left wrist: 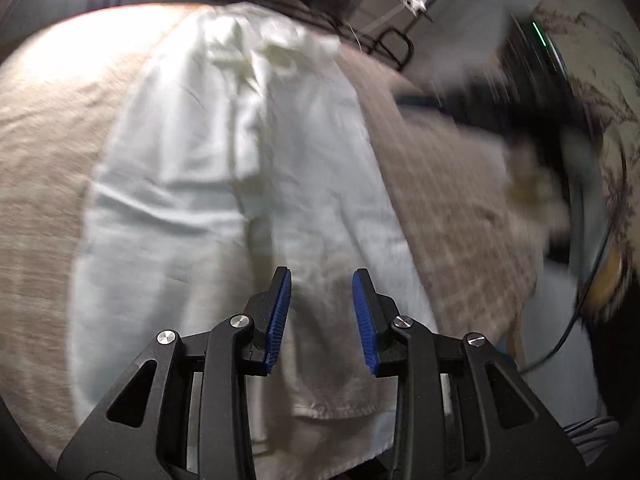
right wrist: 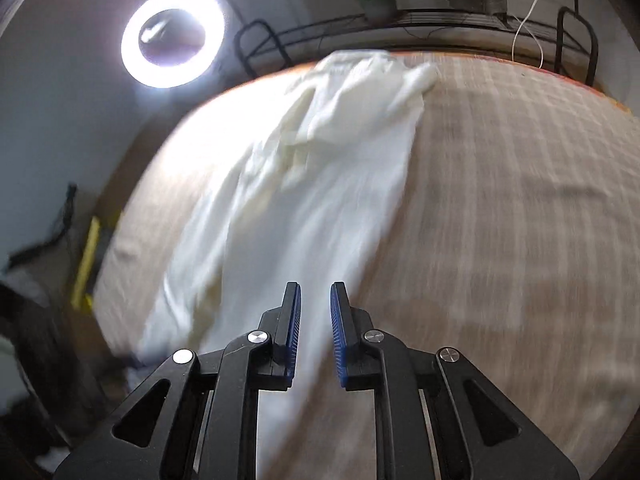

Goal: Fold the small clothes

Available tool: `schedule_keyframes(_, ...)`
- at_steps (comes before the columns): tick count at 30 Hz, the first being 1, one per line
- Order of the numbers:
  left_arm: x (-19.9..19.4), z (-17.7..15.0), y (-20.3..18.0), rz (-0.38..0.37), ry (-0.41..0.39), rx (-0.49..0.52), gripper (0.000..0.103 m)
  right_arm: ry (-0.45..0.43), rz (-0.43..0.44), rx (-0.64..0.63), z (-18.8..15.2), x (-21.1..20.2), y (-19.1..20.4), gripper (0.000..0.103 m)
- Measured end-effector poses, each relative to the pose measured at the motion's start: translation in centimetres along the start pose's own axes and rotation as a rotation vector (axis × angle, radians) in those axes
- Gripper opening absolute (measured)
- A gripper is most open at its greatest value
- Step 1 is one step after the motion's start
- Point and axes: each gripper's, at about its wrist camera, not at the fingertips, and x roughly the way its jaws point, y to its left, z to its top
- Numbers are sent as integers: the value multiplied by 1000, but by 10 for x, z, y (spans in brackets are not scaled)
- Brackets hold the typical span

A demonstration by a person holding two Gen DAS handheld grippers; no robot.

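Left gripper [left wrist: 322,322]: your jaws stand apart with nothing between the blue pads [left wrist: 279,320]; they hang over the near end of the white garment without touching it.
Right gripper [right wrist: 315,332]: your jaws sit at a narrow gap, and no cloth is pinched between them; the garment's near end shows behind the gap.
White garment [left wrist: 224,168]: it lies stretched lengthwise down the bed, from the far edge toward you, partly folded with one layer lapped over the middle and a bunched, creamier part at the far end. In your right wrist view [right wrist: 320,184] it runs from the far edge down to just ahead of the fingertips.
Hem [left wrist: 340,412]: a stitched edge of the garment lies below your left jaws, nearest you.
Bed cover [right wrist: 520,220]: beige, striped cloth under the garment, bare on both sides of it.
Ring light [right wrist: 173,38]: lit, standing beyond the bed's left side.
Metal rail [right wrist: 440,20]: dark frame along the bed's far edge.
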Motion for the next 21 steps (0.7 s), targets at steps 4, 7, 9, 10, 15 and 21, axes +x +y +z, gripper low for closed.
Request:
schedule_keyframes(4,19,-4,-5,7,16,37,31,-31,16,57,58,23,-12,46)
schedule_keyframes(7,21,-4,-10,3,5,58,31,-27,-8,79,99,42,-17,48)
schedule_keyframes(9,24,-2,-10,-10,7,51,31,-21,-73,68,126,59,-14,48)
schedule_keyframes(10,25,-1,-10,-14,7,45,31,-10,-105,60,135,63,-18,48)
schedule_keyframes(15,27,-1,-13,-11,-1,57,31,84,-334,-8,165,111,-18,19)
schedule_keyframes(21,26,-5,-14,-7,-9,71,31,30,-249,-100,162,115,-7,1)
